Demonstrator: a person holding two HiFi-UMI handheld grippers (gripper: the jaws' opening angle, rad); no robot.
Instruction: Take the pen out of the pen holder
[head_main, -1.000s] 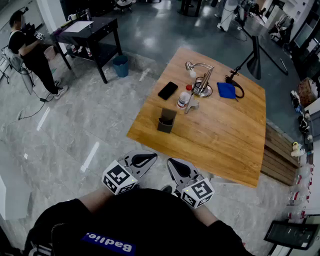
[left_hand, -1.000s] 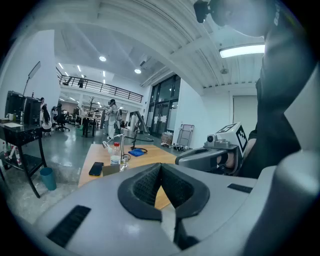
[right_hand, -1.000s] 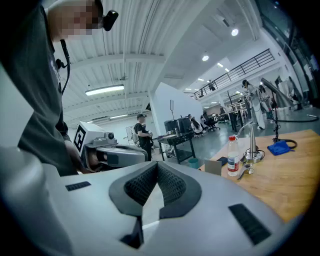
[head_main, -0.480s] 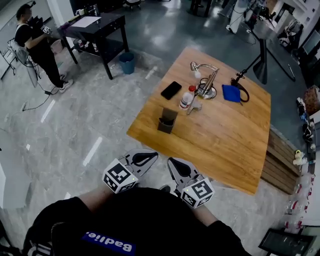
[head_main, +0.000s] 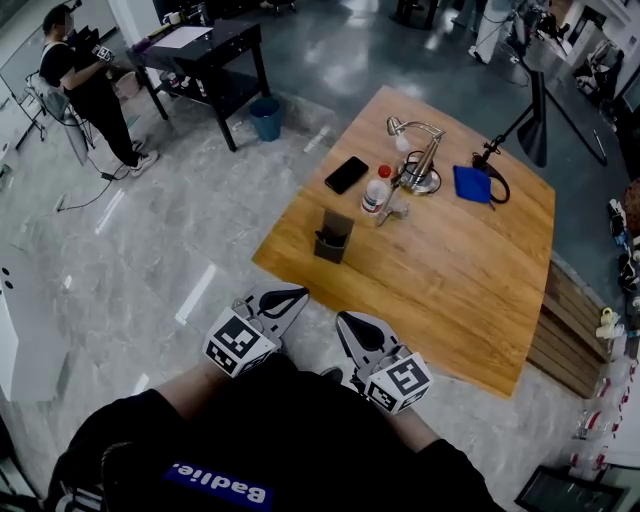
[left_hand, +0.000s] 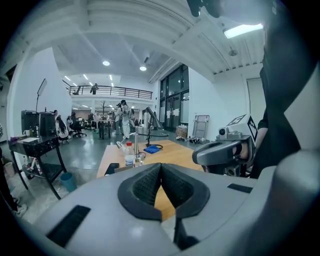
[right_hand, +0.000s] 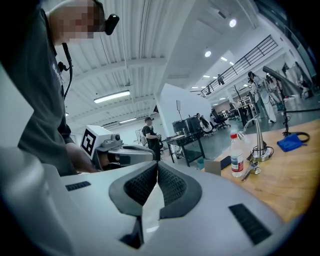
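Your left gripper (head_main: 288, 297) has crept forward; it and the right gripper (head_main: 354, 324) sit clenched, empty. Expect a light, stiff, slippery pen; pinch its top above the pen holder (head_main: 331, 241).

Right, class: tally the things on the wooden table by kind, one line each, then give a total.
Pen holder: 1
Phone: 1
Bottle: 1
Desk lamp: 1
Blue cloth: 1
Small silvery item beside the bottle: 1
Black stand with cable: 1
Total: 7
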